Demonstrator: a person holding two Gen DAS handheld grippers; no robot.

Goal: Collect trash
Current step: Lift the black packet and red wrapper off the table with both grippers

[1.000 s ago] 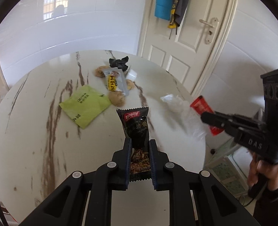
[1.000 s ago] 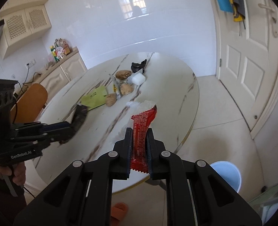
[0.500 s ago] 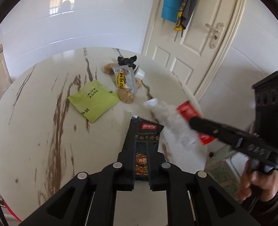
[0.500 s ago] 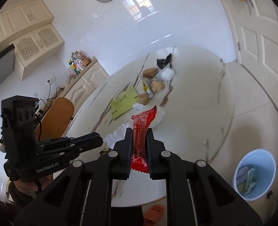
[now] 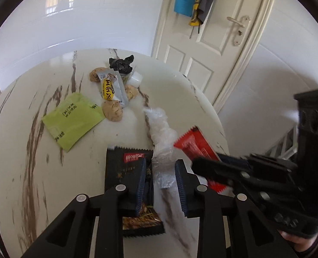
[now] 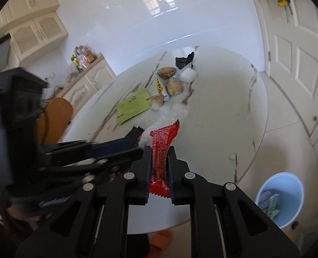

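White marble table (image 5: 19, 172), blue bin (image 6: 288, 185) on floor. Left gripper (image 5: 161, 182) wide, black wrapper (image 5: 126, 167) beneath, red label unreadable. Right gripper (image 6: 159, 167) clamps red wrapper (image 6: 162, 142), print illegible.

Left gripper (image 6: 116, 148) motion-blurred.

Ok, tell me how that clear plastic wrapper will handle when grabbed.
The clear plastic wrapper looks thin and crumpled, so it is probably floppy and very light. Its glossy film may slip or squash flat in the open left claw.
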